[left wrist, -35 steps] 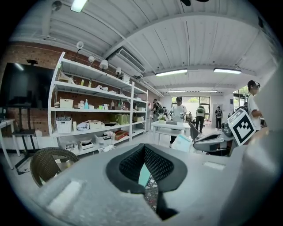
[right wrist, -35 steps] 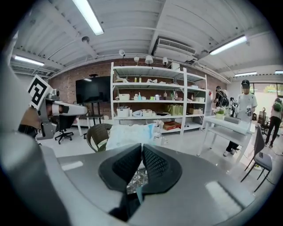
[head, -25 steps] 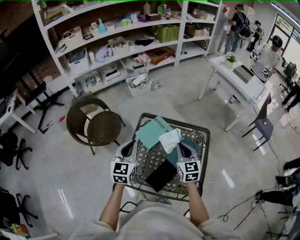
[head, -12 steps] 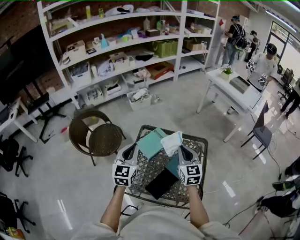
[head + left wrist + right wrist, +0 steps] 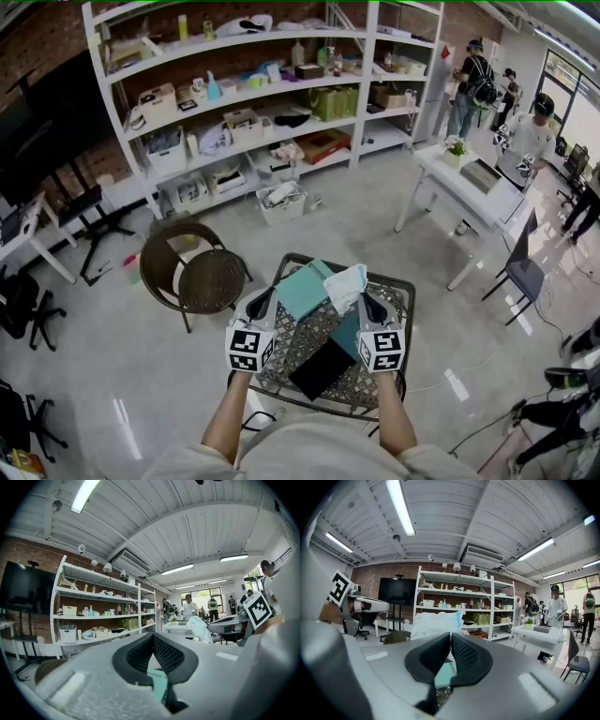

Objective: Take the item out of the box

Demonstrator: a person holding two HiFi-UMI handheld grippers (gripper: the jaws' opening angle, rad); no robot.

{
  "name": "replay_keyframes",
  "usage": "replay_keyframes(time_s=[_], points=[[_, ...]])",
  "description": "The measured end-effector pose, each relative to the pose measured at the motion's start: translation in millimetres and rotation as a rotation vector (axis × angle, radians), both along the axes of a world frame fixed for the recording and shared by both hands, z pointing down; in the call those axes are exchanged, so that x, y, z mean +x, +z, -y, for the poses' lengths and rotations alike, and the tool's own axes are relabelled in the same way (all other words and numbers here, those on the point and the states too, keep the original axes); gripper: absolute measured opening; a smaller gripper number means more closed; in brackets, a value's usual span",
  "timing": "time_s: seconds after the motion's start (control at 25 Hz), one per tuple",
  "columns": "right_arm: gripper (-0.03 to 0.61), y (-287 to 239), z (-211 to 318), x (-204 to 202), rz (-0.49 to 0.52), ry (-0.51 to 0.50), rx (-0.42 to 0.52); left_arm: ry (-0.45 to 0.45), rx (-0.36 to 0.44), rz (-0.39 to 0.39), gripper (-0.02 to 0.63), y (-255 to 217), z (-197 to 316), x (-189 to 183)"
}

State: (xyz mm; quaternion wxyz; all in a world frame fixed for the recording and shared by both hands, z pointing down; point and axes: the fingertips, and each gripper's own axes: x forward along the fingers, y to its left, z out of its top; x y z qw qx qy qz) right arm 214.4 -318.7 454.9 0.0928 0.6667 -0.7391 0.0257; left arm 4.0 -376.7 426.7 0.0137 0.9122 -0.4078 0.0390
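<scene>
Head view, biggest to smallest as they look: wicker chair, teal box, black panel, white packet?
1. wicker chair
2. teal box and black panel, too alike to split
3. white packet, though it is held up nearer the camera

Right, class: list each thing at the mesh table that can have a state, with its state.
right gripper: shut on the white packet
white packet: held up, out of the box
teal box: open, lid off
teal lid: off the box
left gripper: jaws together, nothing between them
</scene>
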Motion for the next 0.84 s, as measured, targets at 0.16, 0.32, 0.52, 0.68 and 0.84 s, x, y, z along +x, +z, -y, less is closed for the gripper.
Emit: replay_keyframes(time_s=[0.16, 0.32, 0.52, 0.68, 0.84], points=[[0.011, 0.9, 2.2, -4.1, -0.001, -0.004, 0.0, -0.004, -0.003, -0.002, 0.005, 0.9, 2.3, -4.3], [0.011, 2.2, 2.6, -5.7, 0.0, -0.007, -0.005, -0.007, -0.007, -0.001, 0.005, 2.1, 2.3, -5.6], [0.011, 5.0, 0.6, -6.4, -0.003, -0.016, -0.014, -0.005, -0.012, 0.0, 0.005, 4.4, -1.6, -2.9], [0.011, 4.2, 0.8, -6.8, -0.005, -0.02, -0.012, -0.004, -0.011, 0.0, 0.005, 3.3, -2.1, -2.1], [0.011, 7.3, -0.5, -7.2, -0.006, -0.021, -0.015, -0.003, -0.01, 0.002, 0.005, 5.1, -3.9, -1.6]])
